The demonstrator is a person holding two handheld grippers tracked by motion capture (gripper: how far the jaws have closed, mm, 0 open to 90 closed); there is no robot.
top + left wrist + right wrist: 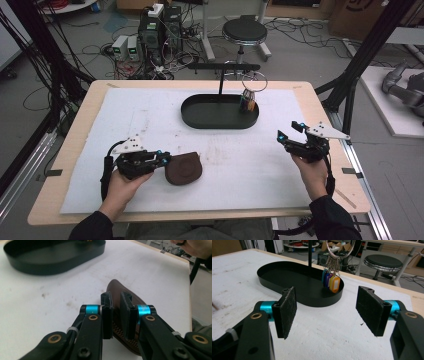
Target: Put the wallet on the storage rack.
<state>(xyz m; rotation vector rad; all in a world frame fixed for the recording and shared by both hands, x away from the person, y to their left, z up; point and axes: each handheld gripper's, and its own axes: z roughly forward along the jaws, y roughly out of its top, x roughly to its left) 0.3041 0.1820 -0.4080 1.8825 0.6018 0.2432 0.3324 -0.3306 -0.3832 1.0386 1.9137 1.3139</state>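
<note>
Left gripper (115,315): jaws drawn narrow and clamped on the near edge of a brown leather pouch (125,305), which passes between the pads. In the high view the left gripper (161,159) sits at the pouch's left edge; the pouch (184,168) lies flat on the white mat (150,120) at the front left of the counter (75,125).

Right gripper (327,312): jaws spread wide, nothing between the pads, held above the mat. In the high view the right gripper (290,132) is at the front right of the counter, well apart from the pouch, pointing toward the middle.

Black oval tray (200,117): on the mat toward the far centre. A thin black post (220,82) rises from it, carrying a crossbar (210,66).

Key ring (329,245): a large metal ring hanging from the crossbar's right end, its coloured tags (332,281) (blue, purple, orange) dangling at the tray's right end. Whether the tags touch the tray floor cannot be told.

Beyond the counter: a round black stool (244,31) and electronic units with cables on the floor.
</note>
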